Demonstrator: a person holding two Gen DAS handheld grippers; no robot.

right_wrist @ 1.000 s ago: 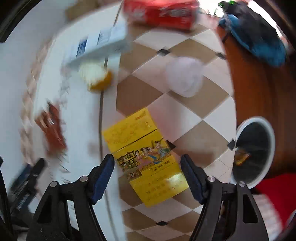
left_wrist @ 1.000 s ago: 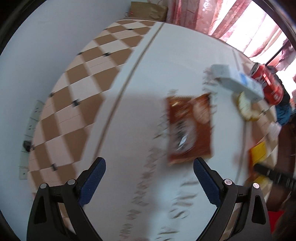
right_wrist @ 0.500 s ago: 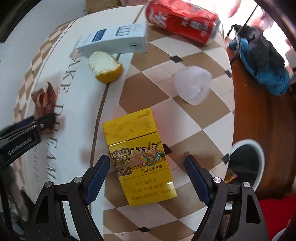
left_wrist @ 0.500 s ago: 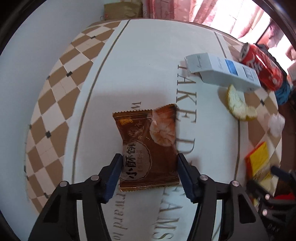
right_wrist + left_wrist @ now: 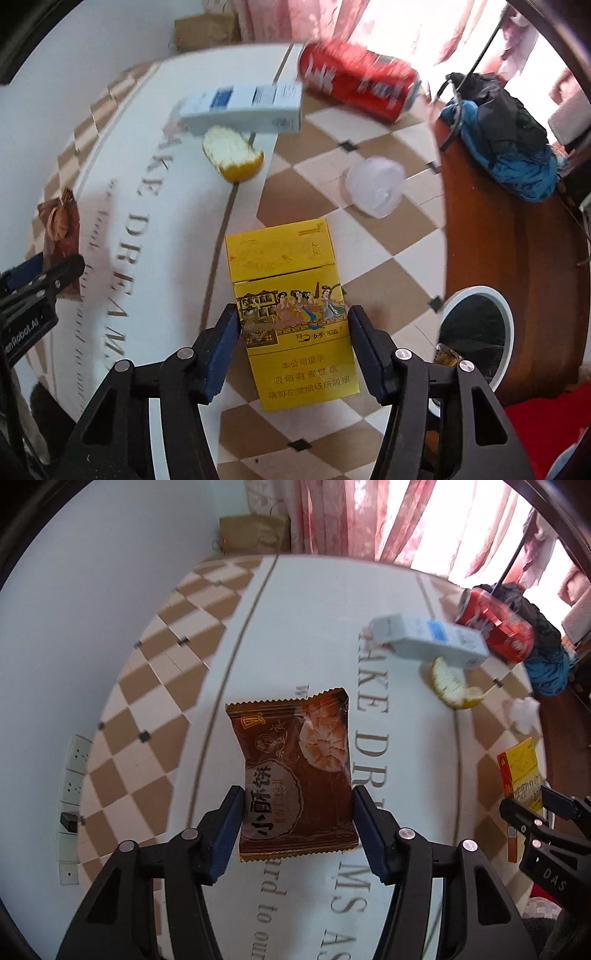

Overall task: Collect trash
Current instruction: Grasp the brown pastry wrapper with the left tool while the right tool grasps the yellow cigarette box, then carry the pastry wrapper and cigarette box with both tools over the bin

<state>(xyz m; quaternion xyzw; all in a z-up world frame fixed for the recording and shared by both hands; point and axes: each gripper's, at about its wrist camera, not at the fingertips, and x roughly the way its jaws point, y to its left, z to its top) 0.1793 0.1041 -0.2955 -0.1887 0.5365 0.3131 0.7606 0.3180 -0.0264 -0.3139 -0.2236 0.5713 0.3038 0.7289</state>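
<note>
Both tongs are being closed onto trash at once. The left tongs (image 5: 297,827), which half a second ago were still set slightly apart from the brown snack wrapper (image 5: 295,775), are now being pressed against its two sides; the wrapper is being held just above the table (image 5: 314,602). The right tongs (image 5: 293,347), wide open a moment earlier, are likewise being drawn in against the yellow cigarette pack (image 5: 291,310). Two grasps are thus judged nearly secured, with transfer to the white-rimmed bin (image 5: 476,332) remaining. Chinese characters are being shown on wrapper and pack. On the tablecloth, "DREAMS" is being read. The red can (image 5: 358,85) and the white carton (image 5: 243,109) are being blurred, their print unreadable.
</note>
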